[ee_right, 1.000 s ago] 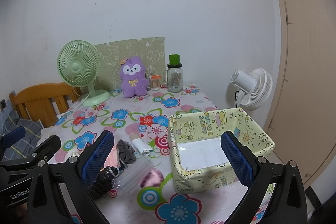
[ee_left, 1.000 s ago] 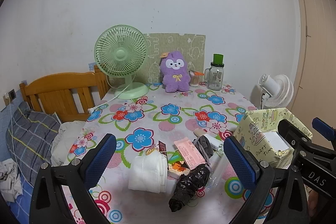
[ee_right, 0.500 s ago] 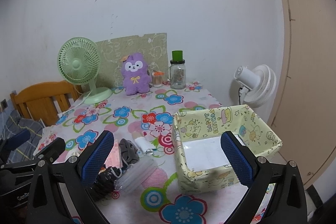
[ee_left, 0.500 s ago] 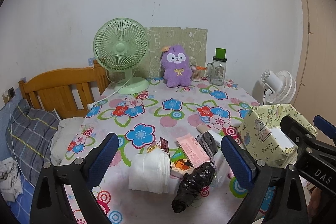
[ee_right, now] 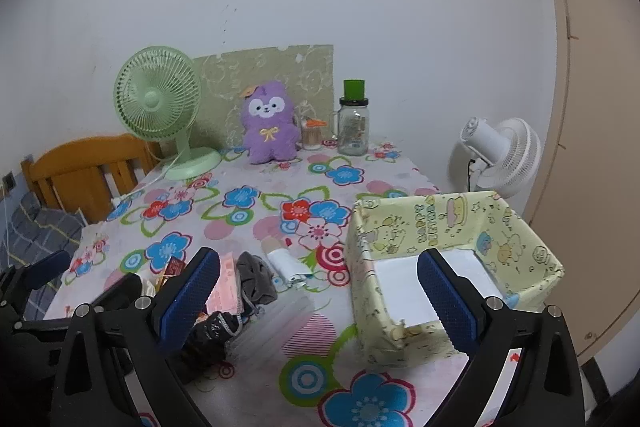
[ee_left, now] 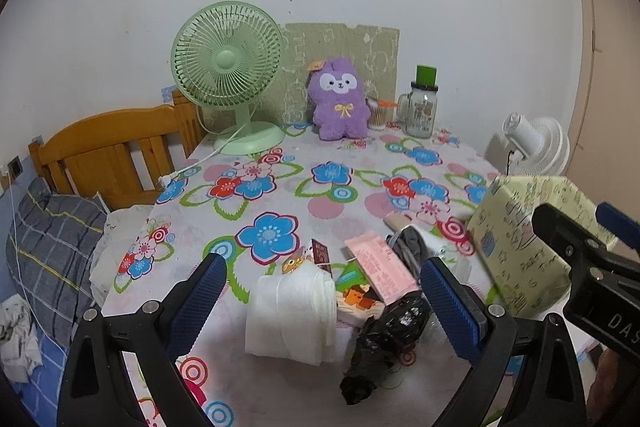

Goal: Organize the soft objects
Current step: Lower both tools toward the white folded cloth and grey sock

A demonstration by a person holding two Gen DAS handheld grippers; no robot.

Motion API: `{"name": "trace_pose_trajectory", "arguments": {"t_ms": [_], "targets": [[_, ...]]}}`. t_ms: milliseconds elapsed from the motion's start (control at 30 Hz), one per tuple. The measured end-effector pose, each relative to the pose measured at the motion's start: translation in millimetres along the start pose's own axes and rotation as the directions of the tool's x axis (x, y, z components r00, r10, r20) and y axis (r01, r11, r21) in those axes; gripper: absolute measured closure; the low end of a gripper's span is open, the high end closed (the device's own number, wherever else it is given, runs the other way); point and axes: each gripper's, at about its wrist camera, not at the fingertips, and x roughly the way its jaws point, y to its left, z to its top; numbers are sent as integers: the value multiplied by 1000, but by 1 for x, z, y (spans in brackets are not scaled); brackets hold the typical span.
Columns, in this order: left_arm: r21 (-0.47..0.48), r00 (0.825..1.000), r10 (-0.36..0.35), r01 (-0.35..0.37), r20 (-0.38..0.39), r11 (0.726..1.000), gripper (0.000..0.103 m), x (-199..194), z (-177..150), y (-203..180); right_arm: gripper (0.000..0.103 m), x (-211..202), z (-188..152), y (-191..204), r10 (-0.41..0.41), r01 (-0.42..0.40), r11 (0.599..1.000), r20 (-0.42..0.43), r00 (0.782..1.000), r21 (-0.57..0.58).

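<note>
Table with flowered cloth [ee_left: 280, 187]: carries all items. Yellow cartoon-print open box [ee_right: 452, 267] stands at its right side, empty except for a white base; judged to be the receptacle for the soft items.

Pale green desk fan [ee_left: 228, 79], purple plush rabbit [ee_left: 340, 103] and glass jar with green lid [ee_left: 422, 107] stand along the far wall, well apart from the work area.

Near-edge cluster: folded white cloth roll [ee_left: 292, 315], black crumpled bag or pouch [ee_left: 384, 339] just right of it, pink flat packet [ee_left: 380, 267], grey bunched fabric [ee_right: 254, 279]. These touch or overlap; the exact nature of the black item cannot be confirmed, as it is blurred.

Left gripper [ee_left: 320, 303]: jaws spread wide, holding nothing, hovering above the white roll. Right gripper [ee_right: 316, 295]: jaws spread wide, holding nothing, positioned between the cluster and the box.

Step in hand: approach, no item collected. Next move likely requires lowering the left gripper over the white roll and closing across its width.

Obstruction: the black item and the card-like packets under the roll's right edge lie close; a wide closure may catch them
</note>
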Motion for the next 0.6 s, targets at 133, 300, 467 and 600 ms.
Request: {"name": "trace_pose_trajectory", "arguments": {"t_ms": [133,300,467,600], "targets": [[-6,1000,-2,2,-15,1000,5,7,-1,4,4,8,-2,7,8,-8,1000,-22,1000,-12],[-12,999,-6,6,-39,1000,5,17,-4,9,6,20,-5,17,23,-24,999,-51,998,-29],[-17,998,-19,18,-66,1000,8,27,-7,13,6,30,-6,28,34,-38,998,-72,997,-46],[-27,996,-22,20,-85,999,10,35,-8,18,9,39,-7,33,39,-43,998,-93,995,-50]]}}
